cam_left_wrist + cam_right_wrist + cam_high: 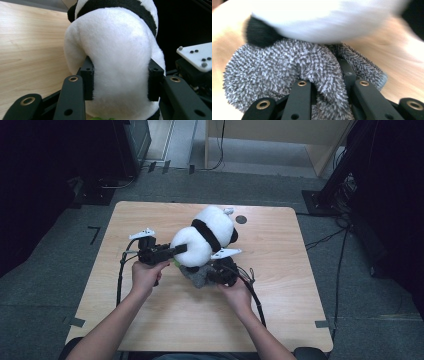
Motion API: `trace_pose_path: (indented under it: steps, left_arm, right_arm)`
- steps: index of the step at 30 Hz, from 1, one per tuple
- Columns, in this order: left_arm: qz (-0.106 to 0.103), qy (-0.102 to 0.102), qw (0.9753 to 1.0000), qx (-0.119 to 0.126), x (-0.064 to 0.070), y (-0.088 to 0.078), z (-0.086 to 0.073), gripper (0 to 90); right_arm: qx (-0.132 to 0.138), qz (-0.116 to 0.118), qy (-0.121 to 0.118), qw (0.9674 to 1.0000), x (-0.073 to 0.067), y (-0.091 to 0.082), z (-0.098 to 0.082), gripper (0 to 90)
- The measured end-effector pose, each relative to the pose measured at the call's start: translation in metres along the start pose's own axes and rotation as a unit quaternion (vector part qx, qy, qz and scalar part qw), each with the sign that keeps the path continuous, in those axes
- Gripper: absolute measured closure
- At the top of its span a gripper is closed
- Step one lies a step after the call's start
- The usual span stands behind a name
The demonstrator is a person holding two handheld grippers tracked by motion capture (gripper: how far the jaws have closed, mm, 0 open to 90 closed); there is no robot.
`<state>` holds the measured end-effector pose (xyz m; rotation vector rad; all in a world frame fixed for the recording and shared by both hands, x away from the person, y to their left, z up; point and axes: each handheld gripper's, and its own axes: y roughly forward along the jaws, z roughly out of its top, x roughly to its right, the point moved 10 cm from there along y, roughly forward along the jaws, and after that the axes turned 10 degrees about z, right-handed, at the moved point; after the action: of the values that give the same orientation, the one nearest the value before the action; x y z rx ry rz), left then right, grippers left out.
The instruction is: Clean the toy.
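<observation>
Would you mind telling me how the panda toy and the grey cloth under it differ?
The panda toy is smooth, white with black bands, and plump; the grey cloth is shaggy, speckled and crumpled low on the table. The panda is squeezed in the left tongs, the cloth pinched in the right tongs. Both are soft and gripped.

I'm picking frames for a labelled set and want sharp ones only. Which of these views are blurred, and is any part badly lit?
High view: sharp and evenly lit on the table, dark at both upper corners. Left gripper view: crisp on the plush panda clamped by the left gripper, black at upper right. Right gripper view: panda and table smeared by motion; the grey shaggy cloth in the right gripper reads fairly clearly.
</observation>
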<state>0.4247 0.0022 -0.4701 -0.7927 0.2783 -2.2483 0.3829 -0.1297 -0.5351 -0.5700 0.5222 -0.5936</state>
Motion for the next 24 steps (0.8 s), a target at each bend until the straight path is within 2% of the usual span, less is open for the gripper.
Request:
trace_pose_path:
  steps: [2,6,10,14,16,18,22,24]
  left_arm:
    - [0.002,-0.004,1.0000,0.003,-0.002,-0.001,0.001,55.4]
    - [0.013,0.004,0.9999,0.004,-0.007,-0.003,0.002,55.3]
    - [0.027,0.012,0.9995,-0.005,-0.012,0.000,-0.002,55.3]
    - [0.030,0.022,0.9991,-0.021,-0.008,0.006,-0.009,55.2]
    - [0.026,0.023,0.9991,-0.025,-0.004,0.010,-0.012,55.2]
    - [0.023,0.025,0.9990,-0.029,0.001,0.013,-0.015,55.2]
    - [0.015,0.035,0.9987,-0.034,0.011,0.016,-0.020,55.4]
    - [0.018,0.028,0.9989,-0.035,0.011,0.016,-0.019,55.7]
  right_arm:
    - [0.014,-0.006,0.020,0.9997,0.009,-0.008,0.003,76.7]
    - [0.057,-0.021,0.043,0.9972,0.026,-0.035,0.015,77.0]
    - [0.106,-0.025,0.039,0.9933,0.026,-0.060,0.032,77.1]
    - [0.143,-0.023,0.014,0.9894,0.012,-0.081,0.053,77.0]
    - [0.142,-0.016,0.004,0.9897,0.003,-0.080,0.057,76.9]
    - [0.129,-0.012,-0.014,0.9915,-0.008,-0.073,0.057,76.9]
    - [0.090,0.002,-0.044,0.9950,-0.032,-0.048,0.052,76.7]
    - [0.077,-0.009,-0.062,0.9951,-0.041,-0.038,0.049,76.7]
